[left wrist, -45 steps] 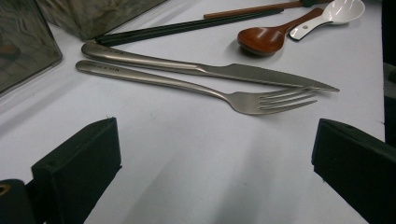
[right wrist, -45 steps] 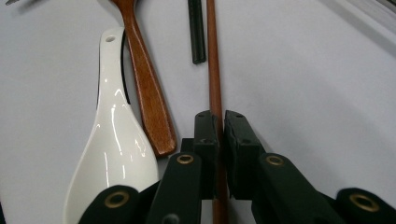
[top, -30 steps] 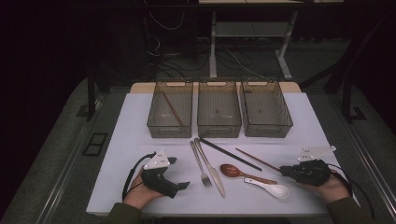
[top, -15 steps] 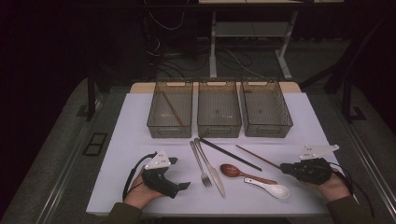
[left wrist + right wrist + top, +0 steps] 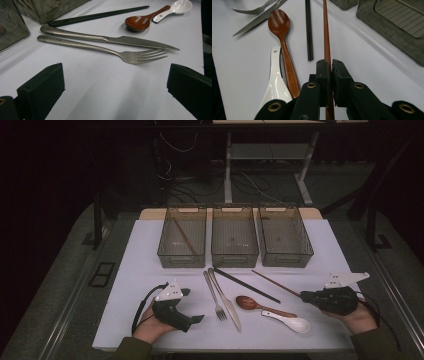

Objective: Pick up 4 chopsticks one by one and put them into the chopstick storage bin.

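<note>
**Right jaws clamping the brown chopstick at the bench's four o'clock**

The right hand [image 5: 357, 317] is resting low at about four o'clock on the white bench [image 5: 125, 285], holding the right gripper [image 5: 329, 65] nearly level and aiming it toward ten o'clock. Its jaws are pressing together on the near end of the brown chopstick [image 5: 326, 32]. The chopstick is lying flat, its long axis running from the jaws at four o'clock up toward the bins at ten o'clock, just beside a black chopstick [image 5: 308, 30]. The left hand [image 5: 150, 327] is sitting at about seven o'clock, with the left gripper [image 5: 192, 320] pointing toward three o'clock at the fork [image 5: 107, 48] and knife [image 5: 110, 40]; its jaws are standing wide apart with bare bench between them. A brown spoon [image 5: 262, 306] and a white spoon [image 5: 287, 321] are lying toward five o'clock. Three clear bins are standing in a row at twelve o'clock: the left bin [image 5: 167, 251] is holding one brown chopstick [image 5: 185, 238] lying aslant, while the middle bin [image 5: 235, 257] and right bin [image 5: 302, 251] are showing bare floors.
</note>
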`<action>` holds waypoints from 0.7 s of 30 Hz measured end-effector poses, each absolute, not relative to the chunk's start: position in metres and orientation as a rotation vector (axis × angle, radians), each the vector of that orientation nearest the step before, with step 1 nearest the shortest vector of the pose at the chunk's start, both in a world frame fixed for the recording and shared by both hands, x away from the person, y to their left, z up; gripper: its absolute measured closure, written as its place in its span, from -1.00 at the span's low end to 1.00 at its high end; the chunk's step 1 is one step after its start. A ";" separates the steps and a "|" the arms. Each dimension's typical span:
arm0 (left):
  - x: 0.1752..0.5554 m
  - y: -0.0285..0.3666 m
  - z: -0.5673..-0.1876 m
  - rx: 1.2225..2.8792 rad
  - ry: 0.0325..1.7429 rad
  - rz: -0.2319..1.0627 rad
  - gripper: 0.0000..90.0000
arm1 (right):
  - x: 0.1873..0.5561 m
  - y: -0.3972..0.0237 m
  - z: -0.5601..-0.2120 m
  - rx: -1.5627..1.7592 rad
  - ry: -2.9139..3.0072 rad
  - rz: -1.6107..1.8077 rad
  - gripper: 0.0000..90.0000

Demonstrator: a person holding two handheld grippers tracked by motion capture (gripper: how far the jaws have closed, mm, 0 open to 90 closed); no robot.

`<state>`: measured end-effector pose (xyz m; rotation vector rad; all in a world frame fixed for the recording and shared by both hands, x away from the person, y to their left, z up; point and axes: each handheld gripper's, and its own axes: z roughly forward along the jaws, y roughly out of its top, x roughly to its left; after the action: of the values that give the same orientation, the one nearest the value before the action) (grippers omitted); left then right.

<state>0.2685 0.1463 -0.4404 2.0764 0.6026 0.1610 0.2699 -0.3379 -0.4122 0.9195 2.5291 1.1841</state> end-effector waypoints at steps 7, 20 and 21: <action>0.269 0.146 -0.441 2.085 0.599 0.160 -1.00 | 0.272 -0.333 -0.405 0.897 2.517 1.207 0.87; 0.270 0.146 -0.442 2.082 0.603 0.150 -1.00 | 0.281 -0.317 -0.390 0.836 2.500 1.247 0.87; 0.270 0.146 -0.442 2.083 0.605 0.149 -1.00 | 0.282 -0.315 -0.388 0.831 2.502 1.250 0.87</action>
<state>0.2703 0.1458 -0.4419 2.0828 0.6046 0.1487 0.2822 -0.3152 -0.3884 0.8312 2.5016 1.2505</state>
